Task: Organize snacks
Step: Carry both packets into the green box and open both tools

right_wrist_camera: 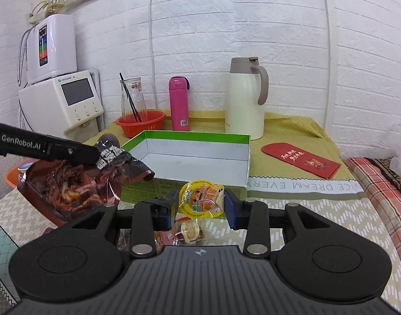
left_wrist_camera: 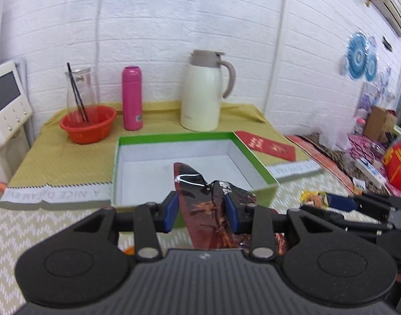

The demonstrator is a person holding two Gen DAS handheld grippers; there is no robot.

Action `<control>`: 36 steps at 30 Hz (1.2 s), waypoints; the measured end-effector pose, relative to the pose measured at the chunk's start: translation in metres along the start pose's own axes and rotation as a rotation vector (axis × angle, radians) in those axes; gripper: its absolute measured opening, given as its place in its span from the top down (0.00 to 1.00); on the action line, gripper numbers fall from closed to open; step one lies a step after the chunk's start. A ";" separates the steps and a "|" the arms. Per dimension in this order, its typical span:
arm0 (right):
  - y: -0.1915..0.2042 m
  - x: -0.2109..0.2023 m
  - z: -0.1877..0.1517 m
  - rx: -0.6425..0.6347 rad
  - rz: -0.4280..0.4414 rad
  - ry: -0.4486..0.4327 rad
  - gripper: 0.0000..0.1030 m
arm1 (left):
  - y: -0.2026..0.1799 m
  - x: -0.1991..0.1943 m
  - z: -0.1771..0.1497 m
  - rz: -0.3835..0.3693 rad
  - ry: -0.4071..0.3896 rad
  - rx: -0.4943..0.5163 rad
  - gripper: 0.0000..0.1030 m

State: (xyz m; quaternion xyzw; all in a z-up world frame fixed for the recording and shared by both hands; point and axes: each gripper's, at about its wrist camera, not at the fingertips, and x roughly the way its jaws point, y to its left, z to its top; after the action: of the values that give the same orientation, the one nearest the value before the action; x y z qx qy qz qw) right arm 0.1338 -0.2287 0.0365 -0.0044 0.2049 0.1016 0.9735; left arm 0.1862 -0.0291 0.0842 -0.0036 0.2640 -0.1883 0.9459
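Observation:
My left gripper (left_wrist_camera: 202, 208) is shut on a dark red and black snack bag (left_wrist_camera: 200, 183), which sticks up and forward between the blue pads. The bag hangs over the near wall of a green-rimmed white box (left_wrist_camera: 174, 137). The right wrist view shows the same bag (right_wrist_camera: 77, 181) hanging from the left gripper (right_wrist_camera: 95, 155), left of the box (right_wrist_camera: 195, 134). My right gripper (right_wrist_camera: 200, 207) is shut on a yellow snack packet (right_wrist_camera: 201, 200), held just in front of the box. The left wrist view shows that packet (left_wrist_camera: 312, 199) at the right gripper's (left_wrist_camera: 329, 201) tip.
Behind the box stand a cream thermal jug (right_wrist_camera: 243, 102), a pink bottle (right_wrist_camera: 178, 103) and a red basket (right_wrist_camera: 140, 123) with a glass carafe. A red envelope (right_wrist_camera: 301, 159) lies to the right. Small wrapped snacks (right_wrist_camera: 187, 232) lie under the right gripper. A white appliance (right_wrist_camera: 69, 99) stands at left.

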 end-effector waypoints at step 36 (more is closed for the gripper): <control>-0.012 0.180 0.017 -0.088 -0.016 0.136 0.08 | 0.080 0.153 0.026 0.084 -0.015 -0.142 0.34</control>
State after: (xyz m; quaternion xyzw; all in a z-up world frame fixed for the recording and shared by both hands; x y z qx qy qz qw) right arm 0.3040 -0.2042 -0.0202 -0.0558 0.2656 0.1024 0.9570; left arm 0.3483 -0.0120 0.0216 -0.0613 0.2694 -0.1294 0.9523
